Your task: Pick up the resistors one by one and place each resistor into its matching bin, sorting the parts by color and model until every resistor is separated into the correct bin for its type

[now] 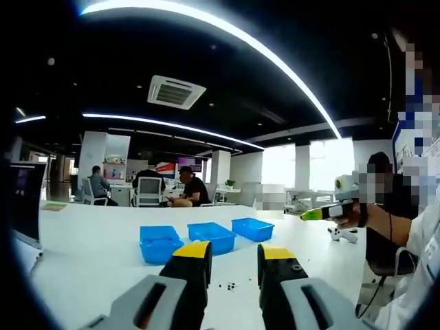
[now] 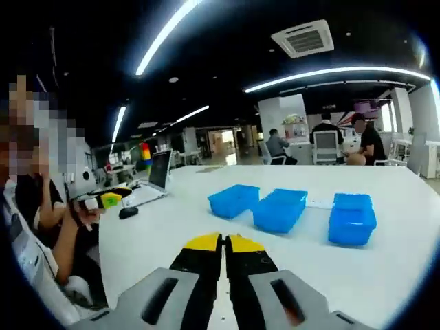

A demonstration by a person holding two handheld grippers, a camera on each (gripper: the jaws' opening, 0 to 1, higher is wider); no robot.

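Observation:
Three blue bins [image 1: 212,235] stand in a row on the white table [image 1: 103,247], beyond my jaws. Several tiny dark resistors [image 1: 227,284] lie scattered on the table between the jaws of my left gripper [image 1: 234,256], which is open and empty above them. My right gripper [image 1: 322,214], yellow-green at the tip, comes in from the right, held in a person's hand. In the right gripper view the right gripper [image 2: 224,240] is shut, yellow tips together with nothing between them. The blue bins [image 2: 280,208] lie ahead of it, and the left gripper [image 2: 104,201] shows at the left.
An open laptop [image 2: 158,172] and a dark mouse [image 2: 127,212] sit at the table's far left side; the laptop [image 1: 24,199] also stands at the left edge. A person [image 2: 41,206] is close by the table. People [image 1: 185,191] sit at desks behind.

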